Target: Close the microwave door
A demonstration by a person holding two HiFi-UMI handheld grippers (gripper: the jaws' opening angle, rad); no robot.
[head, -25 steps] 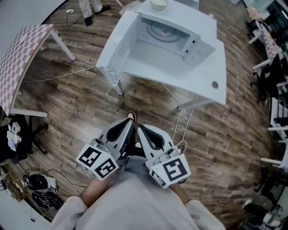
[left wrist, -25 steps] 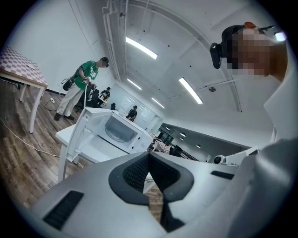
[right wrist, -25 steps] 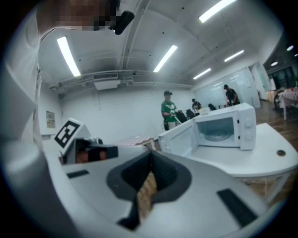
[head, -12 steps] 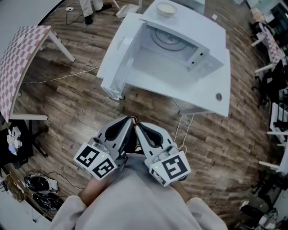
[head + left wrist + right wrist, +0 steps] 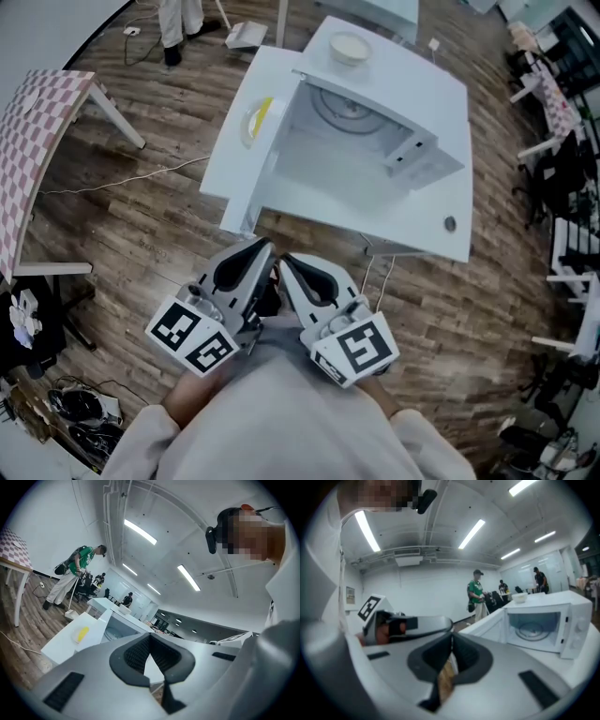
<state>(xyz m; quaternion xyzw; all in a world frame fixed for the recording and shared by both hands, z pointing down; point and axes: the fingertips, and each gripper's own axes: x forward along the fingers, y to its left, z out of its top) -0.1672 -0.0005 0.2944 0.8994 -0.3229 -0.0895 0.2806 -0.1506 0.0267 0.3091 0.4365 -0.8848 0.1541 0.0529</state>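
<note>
A white microwave (image 5: pixel 375 122) stands on a white table (image 5: pixel 441 234), its door (image 5: pixel 272 159) swung open to the left and its cavity with the glass turntable showing. A white bowl (image 5: pixel 349 47) rests on its top. Both grippers are held close to my body over the wood floor, short of the table's near edge. My left gripper (image 5: pixel 265 246) is shut with nothing in it, and my right gripper (image 5: pixel 284 258) beside it is also shut and empty. In the right gripper view the microwave (image 5: pixel 543 620) is ahead to the right with the door (image 5: pixel 487 623) standing open.
A yellow object on a plate (image 5: pixel 255 117) lies on the table left of the door. A checkered table (image 5: pixel 37 141) stands at far left, with a cable (image 5: pixel 122 173) across the floor. A person (image 5: pixel 173 23) stands beyond; chairs (image 5: pixel 562 159) line the right.
I have come closer to the table, so the microwave looks larger and nearer. The yellow object has come into view. Both grippers stay shut by my body.
</note>
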